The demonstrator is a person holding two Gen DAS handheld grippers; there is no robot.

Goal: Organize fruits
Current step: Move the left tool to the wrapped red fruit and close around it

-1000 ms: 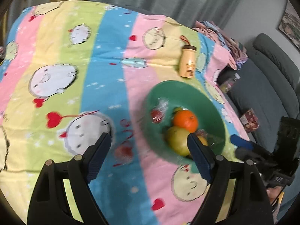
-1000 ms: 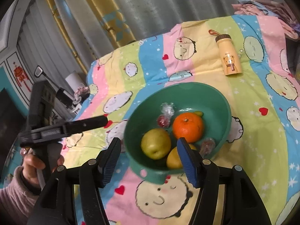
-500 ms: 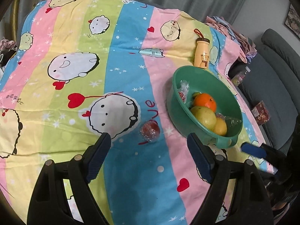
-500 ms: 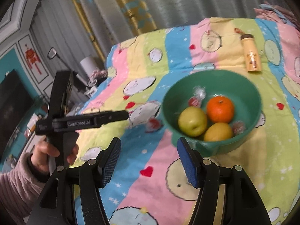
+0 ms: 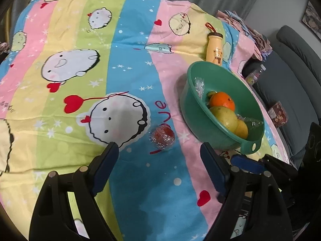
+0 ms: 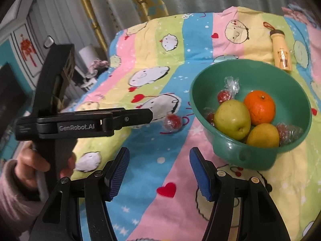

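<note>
- Reaching toward the one fruit not yet in the bowl seems to be the step in hand: the left gripper [image 5: 158, 156] hangs over the striped cartoon-print bedsheet [image 5: 80, 40] with its jaws spread wide and nothing between them.
- Just ahead of those open jaws, on the blue stripe, lies the small red fruit wrapped in clear crinkled plastic [image 5: 162, 137], apart from the bowl's left wall.
- The next move, as I judge it, calls for lowering the left jaws so they straddle that fruit, then closing gently, since the slick wrap could let it slip or roll on the soft cloth.
- The right gripper [image 6: 159, 172] is about half open and empty, pointing at bare sheet between the wrapped fruit and the bowl; the person's hand [image 6: 34, 164] holding the left tool shows at the far left of the right wrist view.
- The round green plastic bowl [image 6: 250, 68] holds a yellow-green apple [image 6: 232, 119], an orange [image 6: 259, 107], a smaller yellow fruit [image 6: 262, 135] and a few small red wrapped fruits [image 6: 223, 96].
- Behind the bowl a pale yellow bottle with a bear print [image 6: 281, 54] lies on its side on the sheet.
</note>
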